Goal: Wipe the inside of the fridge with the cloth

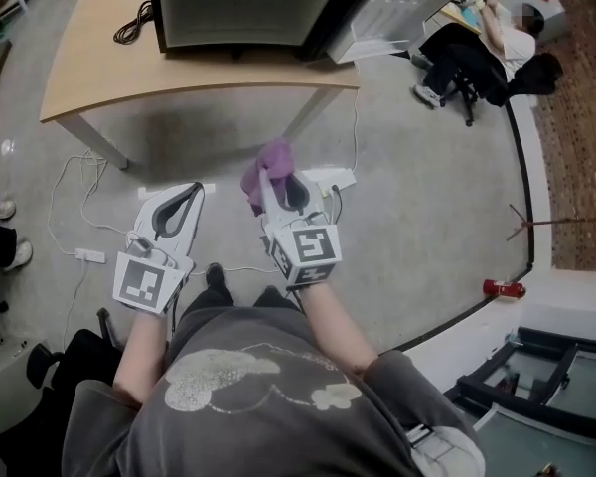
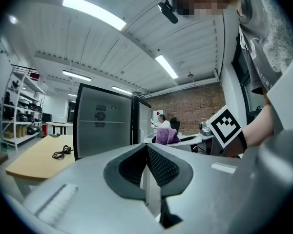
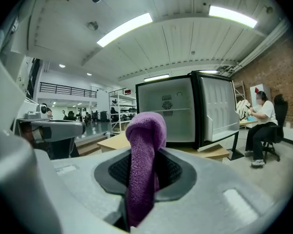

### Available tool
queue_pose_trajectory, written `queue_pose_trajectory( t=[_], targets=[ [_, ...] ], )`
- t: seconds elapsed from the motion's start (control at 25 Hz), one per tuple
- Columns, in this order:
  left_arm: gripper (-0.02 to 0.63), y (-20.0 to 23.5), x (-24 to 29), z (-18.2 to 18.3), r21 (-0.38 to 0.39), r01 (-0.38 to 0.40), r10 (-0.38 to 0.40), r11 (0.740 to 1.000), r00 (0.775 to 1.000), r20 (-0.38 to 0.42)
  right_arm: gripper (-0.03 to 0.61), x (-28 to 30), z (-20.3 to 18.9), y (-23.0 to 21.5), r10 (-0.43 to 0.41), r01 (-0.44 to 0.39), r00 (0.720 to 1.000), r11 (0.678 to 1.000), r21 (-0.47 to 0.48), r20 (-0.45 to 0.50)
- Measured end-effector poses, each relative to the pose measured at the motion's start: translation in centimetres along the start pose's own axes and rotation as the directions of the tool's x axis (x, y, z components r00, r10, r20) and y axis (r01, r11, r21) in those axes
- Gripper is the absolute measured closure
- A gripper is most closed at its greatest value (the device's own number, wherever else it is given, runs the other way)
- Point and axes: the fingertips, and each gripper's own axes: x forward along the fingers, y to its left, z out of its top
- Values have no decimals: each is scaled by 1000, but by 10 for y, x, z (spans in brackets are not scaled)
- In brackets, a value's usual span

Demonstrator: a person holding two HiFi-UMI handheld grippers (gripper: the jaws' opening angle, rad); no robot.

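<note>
A purple cloth (image 1: 268, 163) sticks up from my right gripper (image 1: 275, 179), which is shut on it; in the right gripper view the cloth (image 3: 144, 145) stands folded between the jaws of that gripper (image 3: 142, 172). My left gripper (image 1: 191, 193) hangs beside it, shut with nothing in it, the pads meeting at a seam (image 2: 147, 155). Both are held low over the floor, short of the table. The fridge (image 1: 238, 6) stands on a wooden table (image 1: 99, 78) ahead with its door (image 1: 402, 8) swung open to the right. Its pale inside (image 3: 168, 116) faces me.
A black cable (image 1: 134, 23) lies on the table left of the fridge. White power strips (image 1: 328, 179) and cords (image 1: 74, 217) lie on the floor under and by the table. A person (image 1: 497, 33) sits at a desk far right. A red canister (image 1: 504, 288) lies near the wall.
</note>
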Motion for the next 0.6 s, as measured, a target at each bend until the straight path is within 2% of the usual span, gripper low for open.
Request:
queue_pose_trajectory(
  t=[0.16,0.28,0.6],
  targets=[
    [595,-22,3,0,10,-32,33,999,999,-24,499,-17,0,-6,46,-46,999,999,-17,11],
    [595,-40,5,4,19,-38,38,999,999,6,499,-32,4,-14,67,-67,997,998,-18,25],
    [595,-94,8,12,42,-59,59,997,998,0,500,-75,-9,-33,98,-98,995,995,-12,21]
  ],
)
